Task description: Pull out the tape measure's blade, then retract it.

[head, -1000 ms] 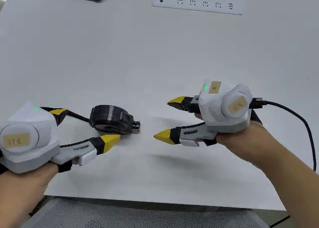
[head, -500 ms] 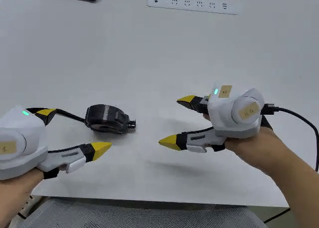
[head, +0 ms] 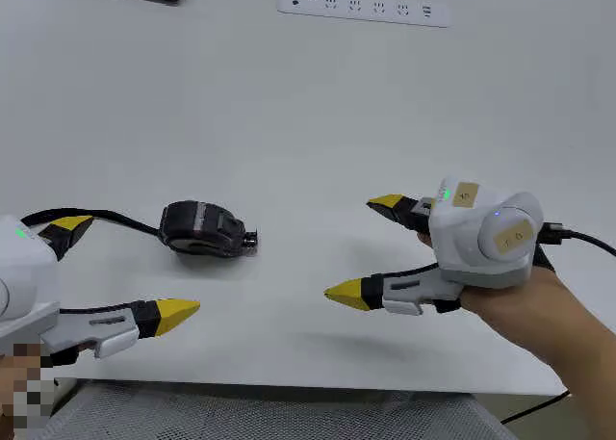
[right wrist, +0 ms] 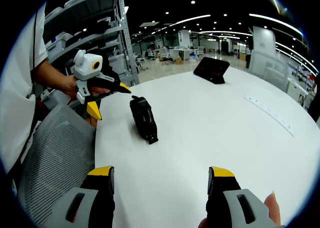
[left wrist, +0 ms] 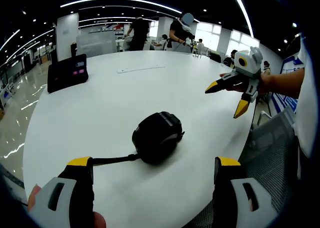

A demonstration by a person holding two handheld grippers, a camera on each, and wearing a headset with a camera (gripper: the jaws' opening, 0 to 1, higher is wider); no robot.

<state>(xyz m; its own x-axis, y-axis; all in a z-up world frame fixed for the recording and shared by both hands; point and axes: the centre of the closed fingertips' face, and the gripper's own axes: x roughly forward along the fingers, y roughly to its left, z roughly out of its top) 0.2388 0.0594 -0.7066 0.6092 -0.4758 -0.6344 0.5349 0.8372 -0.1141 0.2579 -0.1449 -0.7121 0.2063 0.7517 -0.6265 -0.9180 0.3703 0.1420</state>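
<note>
I am watching the tape measure lying on the white table, a little toward 8 o'clock from the middle of the head view; its long axis is running from 9 to 3 o'clock, with the small hook end pointing toward 3 o'clock, at the right gripper, and a black strap trailing off toward 9 o'clock; the case is looking black and rounded, with a paler ribbed band around it, and the hook is sitting right at the mouth of the case; the left gripper is hanging at about 8 o'clock, its jaws spread wide and holding nothing, one yellow tip on each side of the strap and short of the case; the right gripper is hovering at about 4 o'clock, jaws also spread wide and empty, well apart from the tape measure; a white power strip is lying at 12 o'clock near the far edge.
</note>
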